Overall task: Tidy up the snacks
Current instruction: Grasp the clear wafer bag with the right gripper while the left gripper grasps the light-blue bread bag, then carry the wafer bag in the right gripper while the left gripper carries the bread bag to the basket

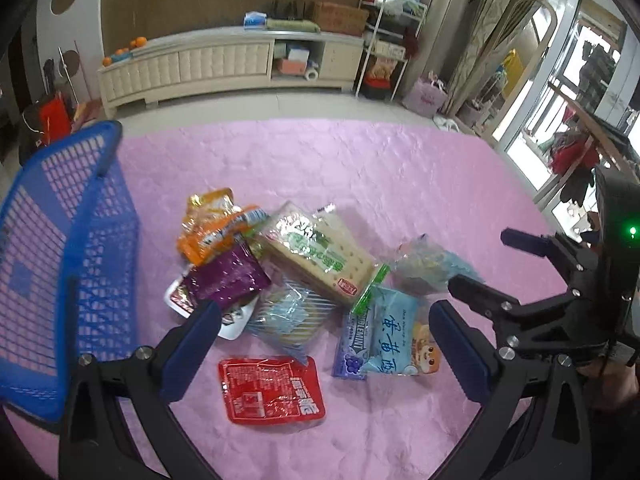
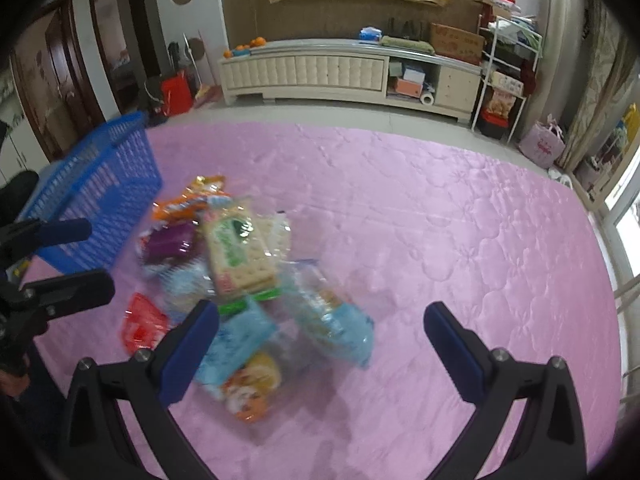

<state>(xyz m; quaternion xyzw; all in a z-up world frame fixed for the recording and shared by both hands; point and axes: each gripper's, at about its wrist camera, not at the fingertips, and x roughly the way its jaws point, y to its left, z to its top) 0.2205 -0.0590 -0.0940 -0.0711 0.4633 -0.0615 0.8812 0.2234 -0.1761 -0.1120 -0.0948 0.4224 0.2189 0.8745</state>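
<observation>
Pink quilted cloth (image 1: 400, 168) covers the surface on which a loose heap of snack packets lies. At the far left of the heap is an orange packet (image 1: 212, 228), with a purple packet (image 1: 228, 278) just in front of it, resting on a white tray (image 1: 236, 320). A pack of crackers (image 1: 320, 256) with green print lies tilted across the middle of the heap, and a clear bag with blue stripes (image 1: 288, 316) sits against its near side. A red packet (image 1: 272, 390) lies flat by itself nearest the left camera. To the right are a light blue packet (image 1: 394, 336), overlapping a purple gum pack (image 1: 350, 346), and a crumpled clear bag (image 1: 428, 264) a little beyond them.

A blue mesh basket (image 1: 72, 248) stands at the left of the heap, just beside the orange and purple packets; what it contains cannot be seen.

The left gripper (image 1: 324, 336) hangs over the near side of the heap with its jaws wide apart and nothing between them. The right gripper (image 2: 320, 336) is likewise spread wide and empty, over the cloth at the heap's right edge; its view is blurred.
</observation>
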